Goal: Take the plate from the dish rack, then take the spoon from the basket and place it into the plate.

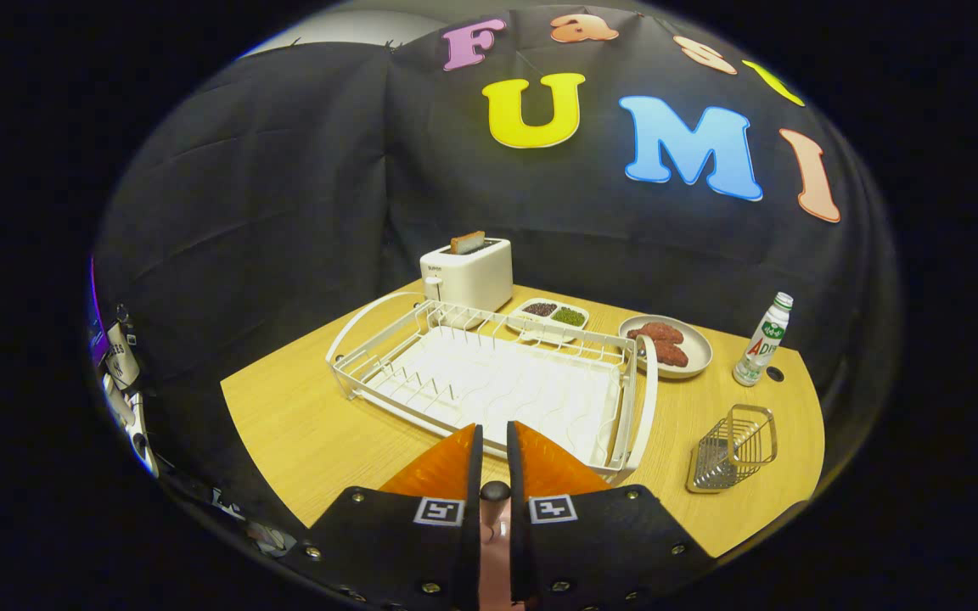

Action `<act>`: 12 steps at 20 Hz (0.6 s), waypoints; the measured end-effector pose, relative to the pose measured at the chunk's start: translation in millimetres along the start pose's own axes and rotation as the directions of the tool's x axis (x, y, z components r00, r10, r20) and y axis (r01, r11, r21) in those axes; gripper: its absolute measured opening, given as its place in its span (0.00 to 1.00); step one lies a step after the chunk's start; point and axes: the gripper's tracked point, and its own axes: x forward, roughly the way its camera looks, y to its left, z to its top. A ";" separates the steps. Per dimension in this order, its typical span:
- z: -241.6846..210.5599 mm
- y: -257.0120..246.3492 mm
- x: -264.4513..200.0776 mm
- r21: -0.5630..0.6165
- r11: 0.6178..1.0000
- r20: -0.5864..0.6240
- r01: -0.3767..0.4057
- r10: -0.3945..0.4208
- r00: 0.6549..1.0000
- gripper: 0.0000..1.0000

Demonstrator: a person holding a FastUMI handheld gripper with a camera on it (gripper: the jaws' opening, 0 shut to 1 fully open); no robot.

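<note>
My gripper [493,441] is held low over the near edge of the table, its orange fingers [446,467] nearly together. Between them sits a slim pink handle with a black round end, the spoon [495,509], and both fingers press on it. Just ahead of the fingertips lies the white wire dish rack [370,386], with nothing in its slots. Beyond the rack's right end rests a beige plate [701,356] holding two brown pieces. To the right of the fingers, near the table's edge, stands the small metal wire basket [731,437], which looks empty.
A white toaster [468,273] with a slice of bread in it stands behind the rack. Beside it is a white two-part dish [553,316] of dark and green grains. A plastic bottle [762,341] stands right of the plate. The wooden table [302,433] has bare room left of the rack.
</note>
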 end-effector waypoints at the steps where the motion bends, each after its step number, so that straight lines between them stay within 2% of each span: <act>1: 10.5 -2.3 -6.1 -0.007 1.000 0.028 0.001 0.000 1.000 0.14; 2: 20.8 -7.5 -12.6 -0.016 1.000 0.051 0.007 -0.006 0.999 0.18; 6: 58.3 -44.5 -51.7 -0.034 0.995 0.166 0.093 -0.086 0.982 0.18; 12: 80.1 -128.2 -123.2 0.029 0.950 0.276 0.310 -0.306 0.911 0.18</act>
